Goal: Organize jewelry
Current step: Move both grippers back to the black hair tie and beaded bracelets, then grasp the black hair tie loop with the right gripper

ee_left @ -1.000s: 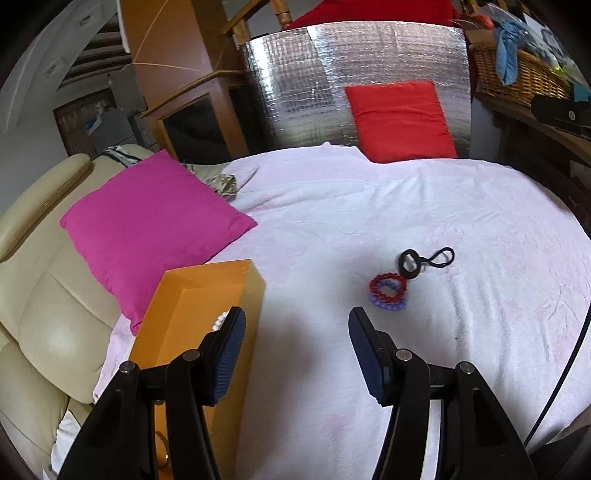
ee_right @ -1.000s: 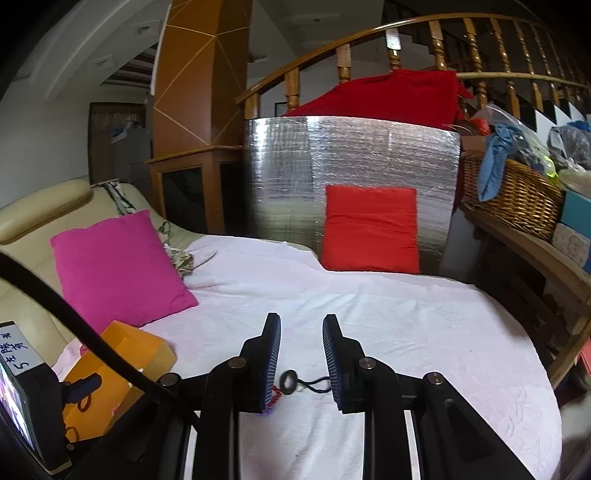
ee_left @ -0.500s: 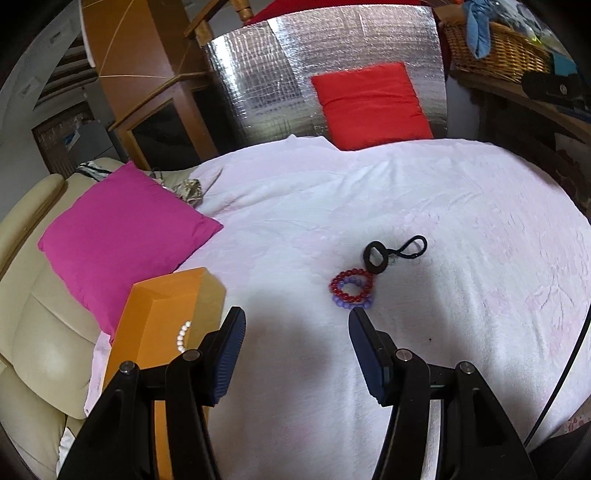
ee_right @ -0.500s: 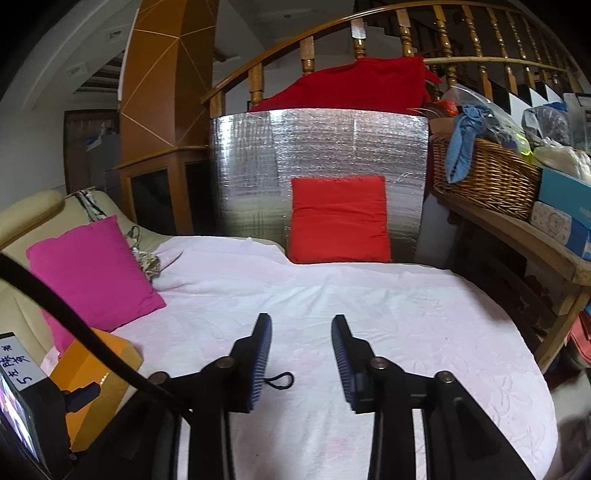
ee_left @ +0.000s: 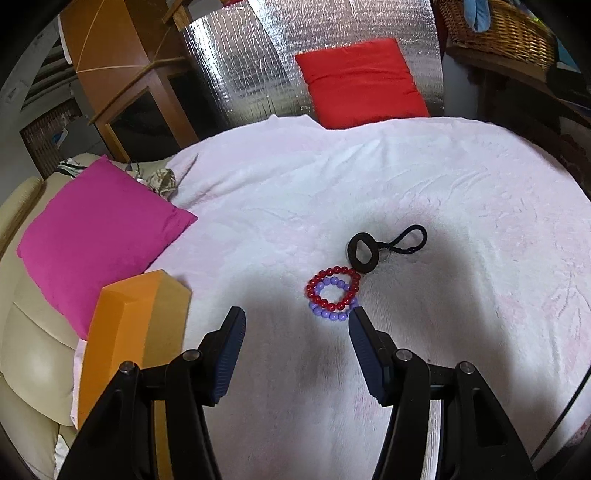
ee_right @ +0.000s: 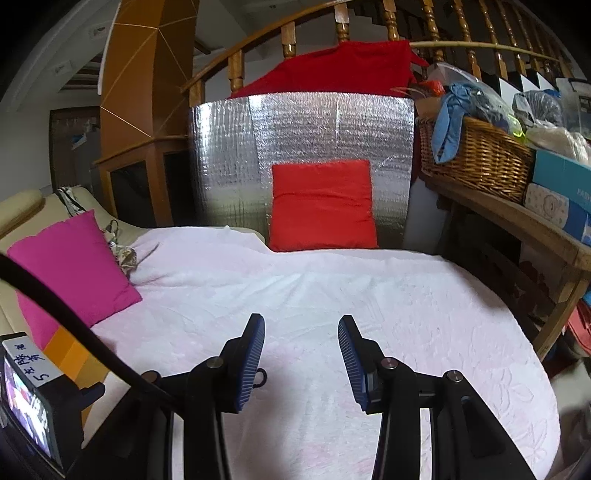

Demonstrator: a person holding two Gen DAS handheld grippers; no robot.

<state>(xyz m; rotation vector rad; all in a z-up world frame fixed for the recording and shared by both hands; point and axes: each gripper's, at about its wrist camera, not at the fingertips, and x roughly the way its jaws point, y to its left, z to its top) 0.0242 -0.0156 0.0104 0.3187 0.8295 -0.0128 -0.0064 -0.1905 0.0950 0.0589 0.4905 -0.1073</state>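
At the left edge of the white blanket (ee_left: pixel 424 184), the orange box (ee_left: pixel 125 332) has slid toward the frame's side over the last second, and the pearls seen inside it half a second ago are now out of sight as the left wrist view has swung toward the jewelry. The left gripper (ee_left: pixel 295 336) has come nearer to the red bead bracelet (ee_left: pixel 332 288), which lies overlapping the purple bead bracelet (ee_left: pixel 330 310) just beyond its right fingertip; its jaws are released, holding nothing. I judge this as an approach to pick a bracelet for the box. Just to the far right of the beads lie a black ring (ee_left: pixel 364 253) and a black cord loop (ee_left: pixel 408 240), touching each other. The right gripper (ee_right: pixel 301 343) had its jaws nearly together a second ago; they now stand apart and empty. Its view shows only a bit of the black cord beside its left finger, with the bracelets hidden, while it alone shows the wicker basket (ee_right: pixel 480 162) and stair railing (ee_right: pixel 369 22).
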